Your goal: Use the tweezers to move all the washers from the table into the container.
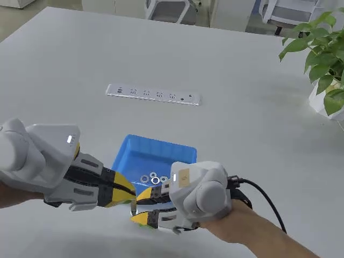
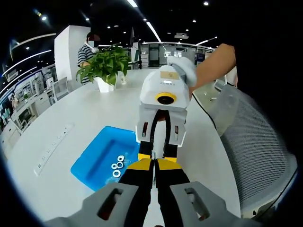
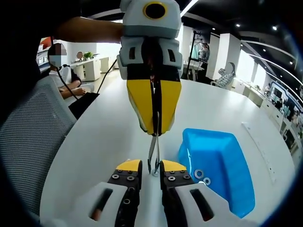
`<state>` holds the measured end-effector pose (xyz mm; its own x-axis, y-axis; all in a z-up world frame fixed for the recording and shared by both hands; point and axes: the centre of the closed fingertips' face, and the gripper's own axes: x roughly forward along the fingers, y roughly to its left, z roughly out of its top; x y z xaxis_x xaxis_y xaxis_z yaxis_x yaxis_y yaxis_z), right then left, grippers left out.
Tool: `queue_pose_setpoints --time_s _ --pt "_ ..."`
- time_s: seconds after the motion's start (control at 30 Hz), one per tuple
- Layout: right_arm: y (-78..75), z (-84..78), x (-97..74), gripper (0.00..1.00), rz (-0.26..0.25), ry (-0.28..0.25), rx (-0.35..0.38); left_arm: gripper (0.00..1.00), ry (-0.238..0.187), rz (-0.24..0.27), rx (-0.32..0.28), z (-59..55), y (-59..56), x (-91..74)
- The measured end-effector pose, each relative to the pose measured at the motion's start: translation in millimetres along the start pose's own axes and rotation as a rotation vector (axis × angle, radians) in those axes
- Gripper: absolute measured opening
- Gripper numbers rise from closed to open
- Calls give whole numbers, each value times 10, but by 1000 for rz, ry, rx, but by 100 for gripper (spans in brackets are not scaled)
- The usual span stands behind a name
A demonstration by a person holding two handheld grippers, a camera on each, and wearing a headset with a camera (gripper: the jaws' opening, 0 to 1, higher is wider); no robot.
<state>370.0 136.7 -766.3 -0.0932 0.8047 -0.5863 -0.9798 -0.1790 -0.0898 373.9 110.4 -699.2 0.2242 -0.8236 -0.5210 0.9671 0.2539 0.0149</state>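
My left gripper point(image 1: 129, 194) is shut on thin metal tweezers point(image 3: 154, 153), which stick out from its yellow fingertips point(image 3: 154, 106). The two grippers face each other tip to tip at the near edge of the blue container point(image 1: 161, 153). The tweezers' tips reach down between the jaws of my right gripper point(image 3: 151, 169), which stand a narrow gap apart on either side of them. Several washers point(image 1: 153, 178) lie in the container's near part, also seen as washers point(image 2: 117, 166) and washers point(image 3: 201, 177) in the gripper views. I cannot tell whether a washer is at the tweezers' tips.
A white power strip point(image 1: 153, 94) lies on the grey table point(image 1: 242, 123) beyond the container. A potted plant point(image 1: 325, 59) stands at the far right edge. A mesh chair point(image 2: 255, 137) is close to the table's near side, and a person sits in the background.
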Motion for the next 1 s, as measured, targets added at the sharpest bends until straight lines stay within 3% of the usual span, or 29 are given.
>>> queue_pose_setpoints --time_s 0.8,1.0 --pt "-19 -26 22 9 6 19 -20 5 28 -1 17 17 -14 28" --pt "-15 -25 24 9 6 21 -23 7 31 2 -6 18 -21 16"
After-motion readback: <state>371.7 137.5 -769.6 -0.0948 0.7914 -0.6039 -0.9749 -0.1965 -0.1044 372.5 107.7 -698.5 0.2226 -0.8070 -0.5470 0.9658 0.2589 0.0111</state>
